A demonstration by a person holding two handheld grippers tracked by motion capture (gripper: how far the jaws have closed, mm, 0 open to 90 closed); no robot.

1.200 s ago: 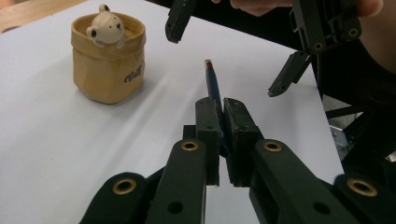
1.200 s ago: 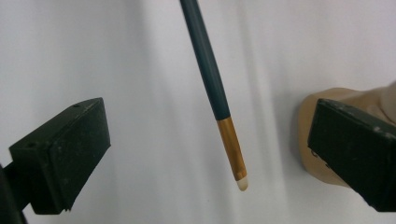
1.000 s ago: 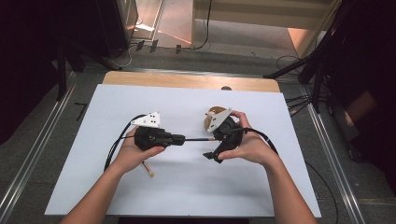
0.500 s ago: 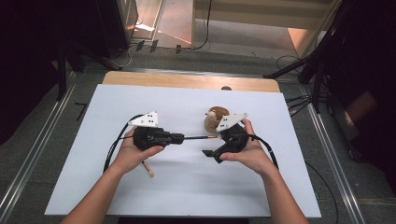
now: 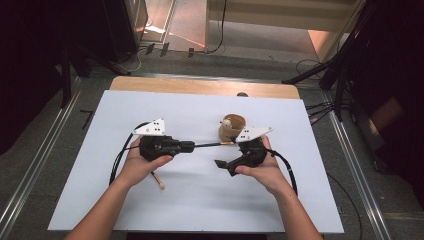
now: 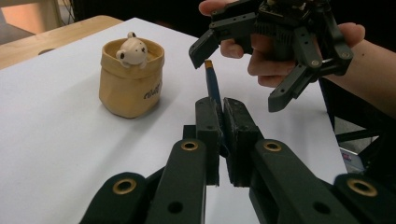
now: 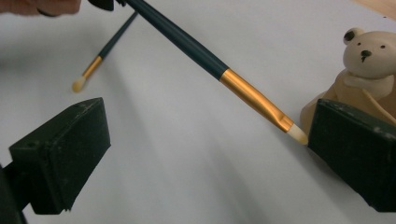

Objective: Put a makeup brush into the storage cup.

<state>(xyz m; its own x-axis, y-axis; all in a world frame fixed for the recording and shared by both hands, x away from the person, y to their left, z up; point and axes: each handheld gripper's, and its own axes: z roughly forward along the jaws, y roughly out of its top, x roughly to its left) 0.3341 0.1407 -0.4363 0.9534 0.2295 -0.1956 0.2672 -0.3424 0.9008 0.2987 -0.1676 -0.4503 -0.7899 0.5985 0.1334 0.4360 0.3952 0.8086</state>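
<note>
Left gripper point(image 6: 220, 116) clenched on a dark brush point(image 7: 212, 63), held level above the table point(image 5: 200, 210), tip beside the bear pot point(image 6: 131, 77). Right gripper point(image 5: 235, 162) released, jaws wide apart. Second brush point(image 7: 105, 51) lies on table near left hand.

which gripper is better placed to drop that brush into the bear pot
Left, probably. The left gripper is shut on the brush, its tip beside the pot. The right gripper is open and holds nothing.
</note>
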